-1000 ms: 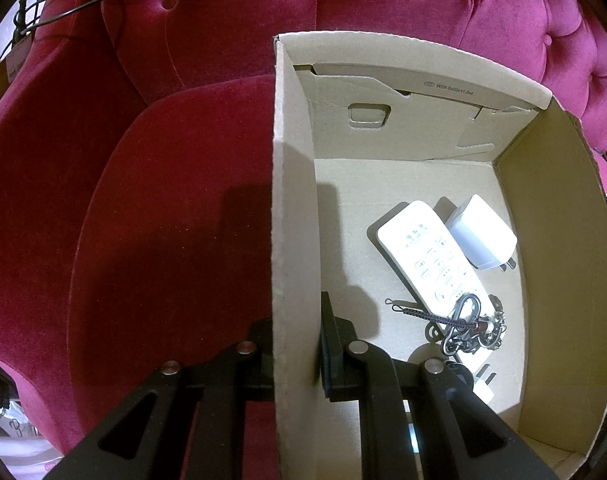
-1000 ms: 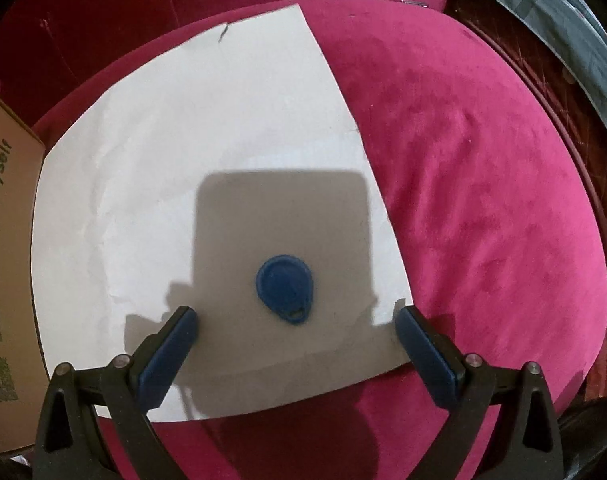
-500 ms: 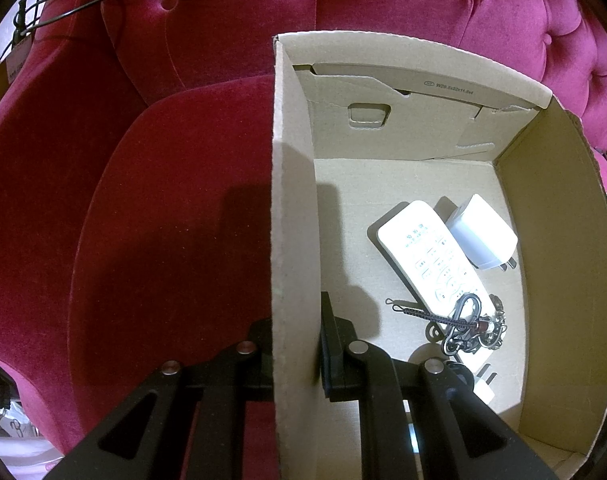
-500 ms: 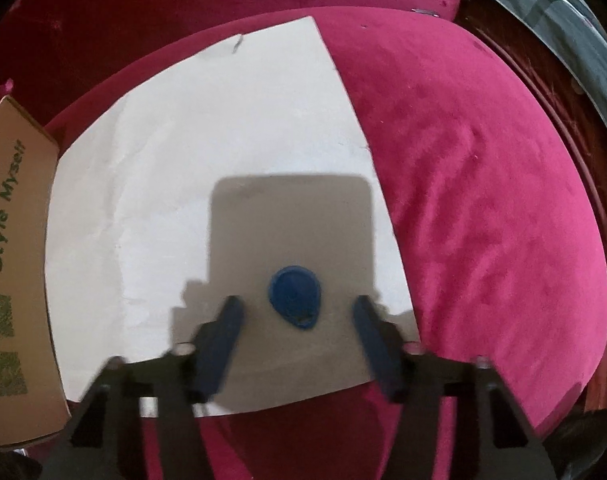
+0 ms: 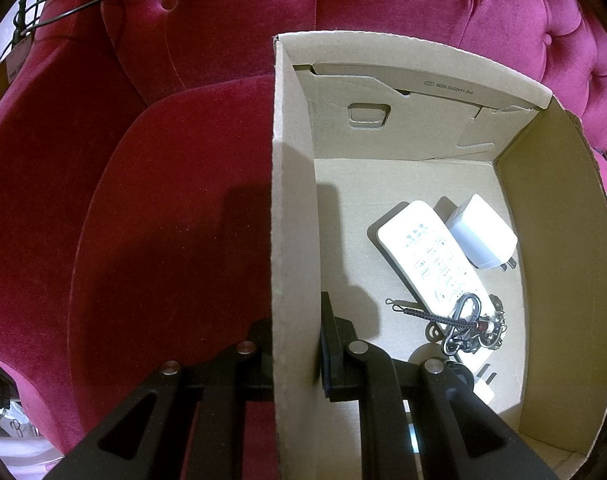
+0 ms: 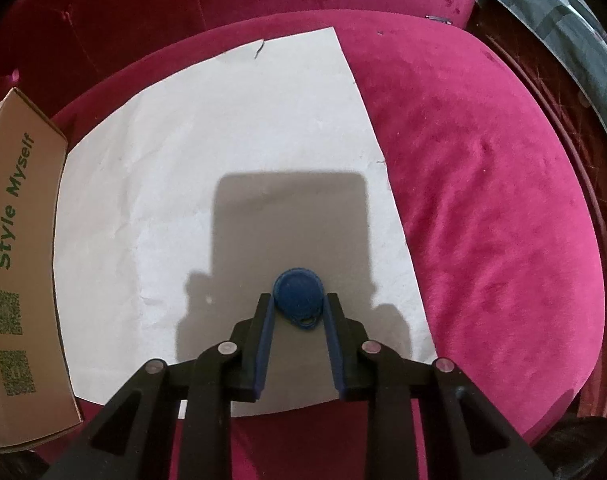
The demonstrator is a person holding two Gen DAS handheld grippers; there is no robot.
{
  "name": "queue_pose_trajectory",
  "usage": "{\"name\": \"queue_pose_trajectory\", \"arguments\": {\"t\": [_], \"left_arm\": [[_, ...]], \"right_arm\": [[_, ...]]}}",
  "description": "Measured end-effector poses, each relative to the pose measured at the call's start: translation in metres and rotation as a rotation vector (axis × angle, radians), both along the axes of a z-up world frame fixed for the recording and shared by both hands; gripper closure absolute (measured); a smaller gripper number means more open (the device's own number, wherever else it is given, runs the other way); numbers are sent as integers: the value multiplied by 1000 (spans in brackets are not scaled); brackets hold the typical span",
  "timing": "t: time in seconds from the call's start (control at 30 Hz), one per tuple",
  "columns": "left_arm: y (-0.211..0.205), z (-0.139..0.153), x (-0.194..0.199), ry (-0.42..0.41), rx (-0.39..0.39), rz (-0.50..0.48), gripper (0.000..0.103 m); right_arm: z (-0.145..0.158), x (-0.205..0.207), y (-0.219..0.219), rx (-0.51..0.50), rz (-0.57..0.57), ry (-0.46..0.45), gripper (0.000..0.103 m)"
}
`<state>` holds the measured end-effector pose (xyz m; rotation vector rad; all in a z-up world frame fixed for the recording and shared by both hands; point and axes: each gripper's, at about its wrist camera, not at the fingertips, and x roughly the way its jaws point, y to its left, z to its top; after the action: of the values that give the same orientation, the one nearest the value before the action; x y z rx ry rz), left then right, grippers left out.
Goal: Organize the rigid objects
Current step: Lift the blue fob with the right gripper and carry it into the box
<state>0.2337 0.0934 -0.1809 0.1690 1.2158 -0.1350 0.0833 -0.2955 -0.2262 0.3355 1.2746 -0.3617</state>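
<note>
1. Your left tongs [image 5: 295, 344] are clamped on the near wall of the cardboard box [image 5: 291, 208], which holds a white remote [image 5: 427, 256], a charger plug [image 5: 481, 236] and a keychain [image 5: 463, 324].
2. Your right tongs [image 6: 297, 306] pinch the blue key fob [image 6: 298, 292] lying on a paper sheet [image 6: 223, 140] on the red sofa cushion [image 6: 483, 200].

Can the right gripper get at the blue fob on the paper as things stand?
Probably yes. The right gripper already has its fingers on either side of the blue fob, apparently touching it. The fob lies flat on the paper with nothing else near it.
</note>
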Motion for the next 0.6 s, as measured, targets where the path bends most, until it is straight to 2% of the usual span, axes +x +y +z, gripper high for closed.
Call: {"name": "queue_pose_trajectory", "arguments": {"t": [0.6], "left_arm": [[-3, -1, -1, 0, 2, 0, 89]], "right_arm": [[52, 17, 24, -39, 46, -79, 78]]}}
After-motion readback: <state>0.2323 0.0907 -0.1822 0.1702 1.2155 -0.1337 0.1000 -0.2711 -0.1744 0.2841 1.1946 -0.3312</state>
